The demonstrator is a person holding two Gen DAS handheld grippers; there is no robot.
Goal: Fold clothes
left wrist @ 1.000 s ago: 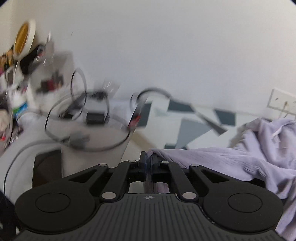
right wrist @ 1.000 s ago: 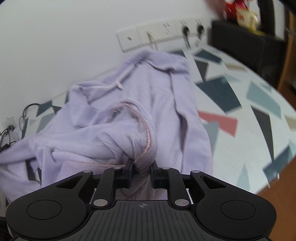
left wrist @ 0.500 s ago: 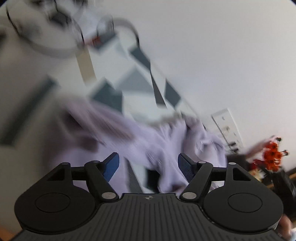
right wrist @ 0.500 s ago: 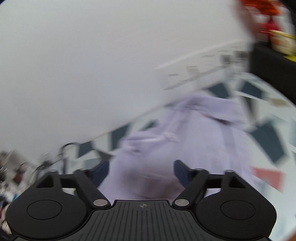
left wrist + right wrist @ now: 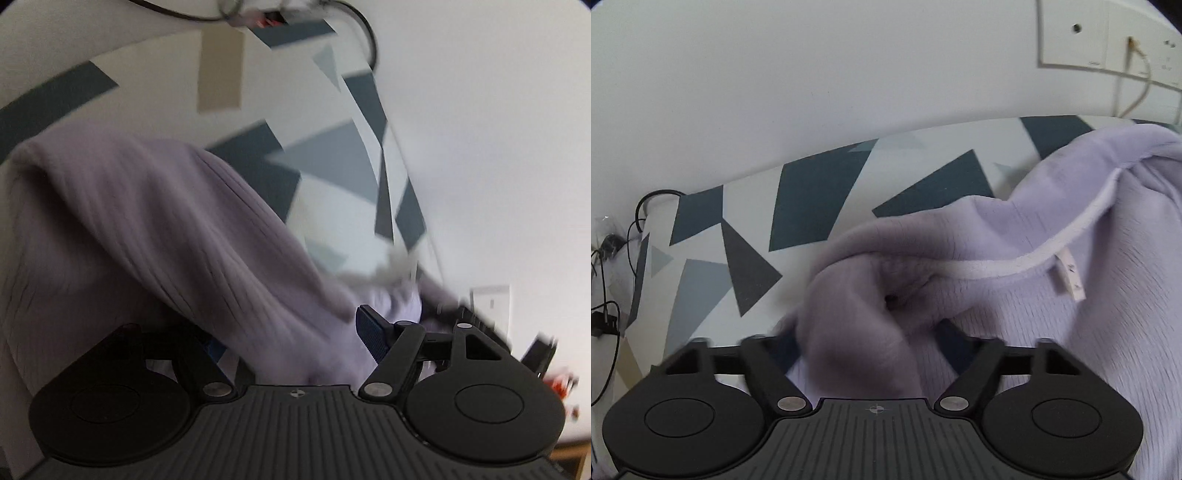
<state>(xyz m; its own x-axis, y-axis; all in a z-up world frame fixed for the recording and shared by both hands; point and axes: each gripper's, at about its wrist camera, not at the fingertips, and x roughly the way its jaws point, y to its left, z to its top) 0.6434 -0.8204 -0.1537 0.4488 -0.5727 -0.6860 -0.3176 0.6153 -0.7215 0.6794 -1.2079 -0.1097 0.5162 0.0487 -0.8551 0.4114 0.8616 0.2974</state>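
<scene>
We see a white wall behind a bench patterned with grey and dark triangles. One lilac garment lies crumpled on it. Only the right view shows its white care label, a wall socket plate and cables at the bench's far left. The left gripper and right gripper have just been closing; each stands part-open with a fold of garment between its fingers, though we cannot tell if they press it.

Both hand-held grippers released lilac garment, reopened – jaws now closing (cloth between).
</scene>
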